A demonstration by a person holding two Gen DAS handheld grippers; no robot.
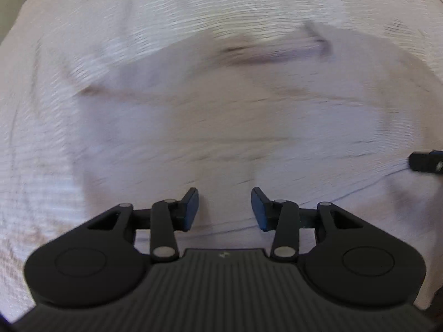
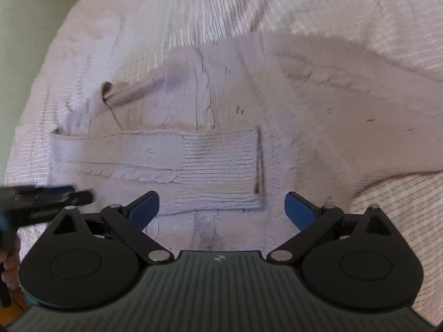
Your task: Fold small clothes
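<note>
While both tools hover: left tool (image 1: 224,210) and right tool (image 2: 221,210) gape, holding nothing.
Location: pale pink cable-knit sweater (image 2: 221,152) lies on ribbed white bedspread (image 2: 387,13).
Handling: probably soft, light, floppy.
Grasp: pinch the folded sleeve's cuff edge.

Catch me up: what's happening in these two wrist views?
A person is working with two handheld grippers over a pale knitted sweater spread on a light striped cloth. One sleeve is already folded across the body. The right gripper is wide open over the sweater near the sleeve's cuff, holding nothing. The left gripper is also open and empty, over the knit. The left view is motion-blurred, so contact with the fabric can't be judged.
</note>
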